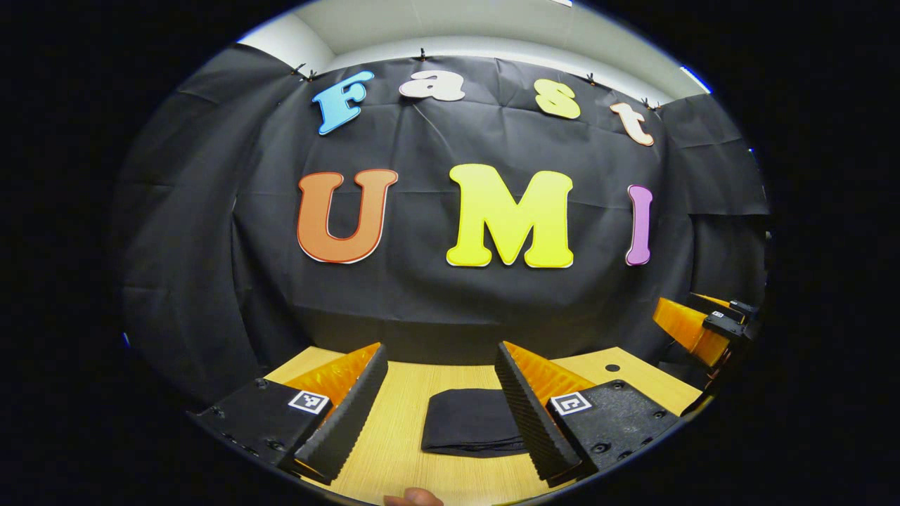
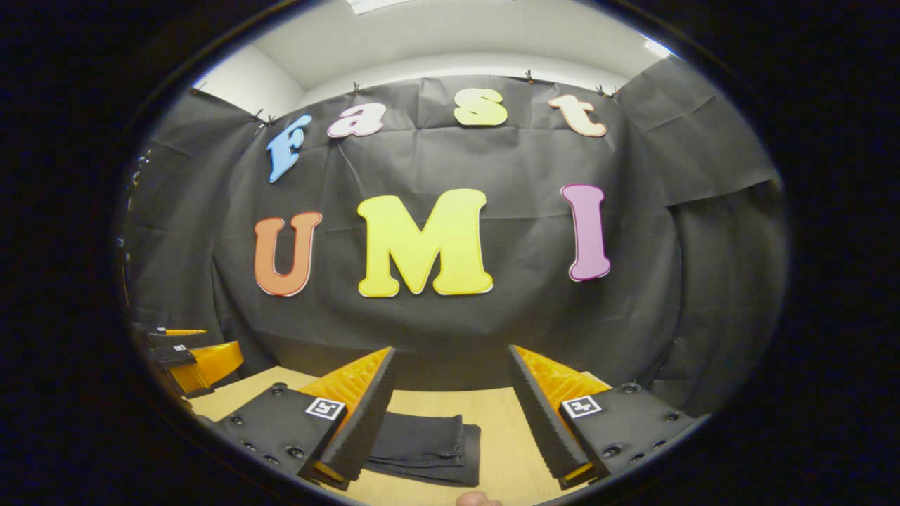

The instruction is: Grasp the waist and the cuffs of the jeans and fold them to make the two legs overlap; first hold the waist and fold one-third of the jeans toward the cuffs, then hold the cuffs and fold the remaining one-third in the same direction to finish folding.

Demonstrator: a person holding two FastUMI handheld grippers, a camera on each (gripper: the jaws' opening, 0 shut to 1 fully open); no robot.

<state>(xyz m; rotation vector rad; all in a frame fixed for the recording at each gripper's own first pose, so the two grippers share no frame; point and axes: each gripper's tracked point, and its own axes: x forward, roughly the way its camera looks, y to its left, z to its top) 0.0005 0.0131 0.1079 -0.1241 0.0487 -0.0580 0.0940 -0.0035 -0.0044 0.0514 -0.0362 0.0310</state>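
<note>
In the left gripper view, a small part of a hand point(image 1: 413, 497) shows at the very bottom edge of the frame, in the middle. Just above it, the left gripper point(image 1: 439, 411) fills the lower part of the frame with its two fingers spread wide, and they hold nothing. Between the fingers lies the light wooden table point(image 1: 394, 436) with a visible grain. On the table, in the lower middle of the frame, rest the dark, almost black jeans point(image 1: 470, 420), folded into a compact, flat rectangle with stacked layers visible at the near edge. The right side of the jeans is partly covered by the right-hand finger in the picture, but I cannot tell if the finger touches the cloth. At the right edge of the frame, a little higher, the other gripper point(image 1: 710, 325) appears, well apart from the jeans.

In the right gripper view, a bit of a hand point(image 2: 477, 500) shows at the bottom edge. Above it, the right gripper point(image 2: 450, 414) has its fingers spread wide and empty. The folded jeans point(image 2: 425, 441) lie on the table point(image 2: 503, 436) in the lower middle, closer to the left-hand finger in the picture. At the lower left of the frame the other gripper point(image 2: 193, 358) is seen above the table edge.
</note>
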